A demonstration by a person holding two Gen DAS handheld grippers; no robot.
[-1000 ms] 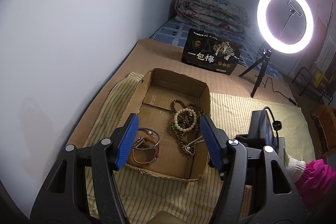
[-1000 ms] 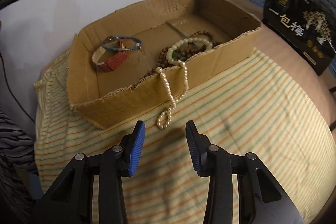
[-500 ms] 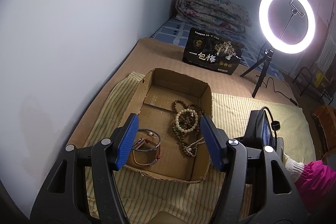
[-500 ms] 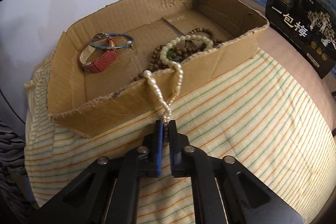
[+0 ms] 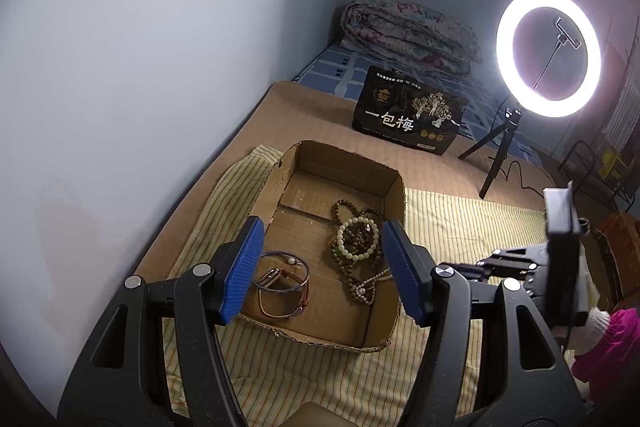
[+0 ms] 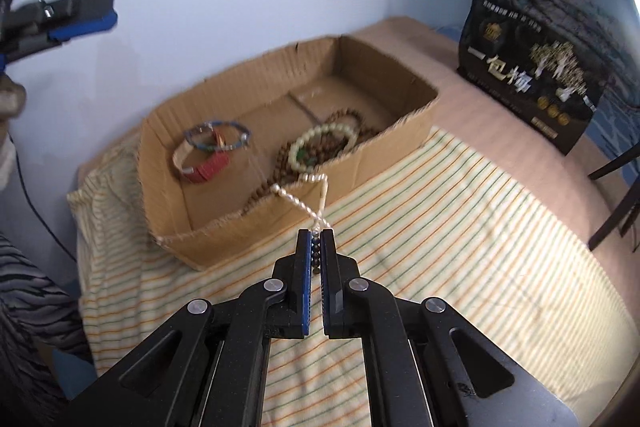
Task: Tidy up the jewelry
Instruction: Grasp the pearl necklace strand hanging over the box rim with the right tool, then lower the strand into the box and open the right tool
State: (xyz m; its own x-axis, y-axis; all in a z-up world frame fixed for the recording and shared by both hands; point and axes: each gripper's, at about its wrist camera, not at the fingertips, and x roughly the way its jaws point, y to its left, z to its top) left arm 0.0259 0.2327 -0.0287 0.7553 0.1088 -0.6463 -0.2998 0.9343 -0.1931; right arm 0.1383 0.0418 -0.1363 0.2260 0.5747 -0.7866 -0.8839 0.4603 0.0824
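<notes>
A: One pearl strand (image 6: pixel 304 201) drapes over the cardboard box (image 6: pixel 372 163) wall, its loose end clamped in the right claw (image 6: pixel 316 247).

B: Probably to lift it inside. Left claw (image 5: pixel 322 269) hovers apart above the bracelets (image 5: pixel 280 283).

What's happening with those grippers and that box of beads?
A person is sorting jewelry with two handheld grippers. The right gripper is shut on the end of a pearl strand that hangs over the near wall of the cardboard box. The left gripper hovers open above the box, holding nothing. Wooden beads, a pale green bracelet and bangles lie inside.
</notes>
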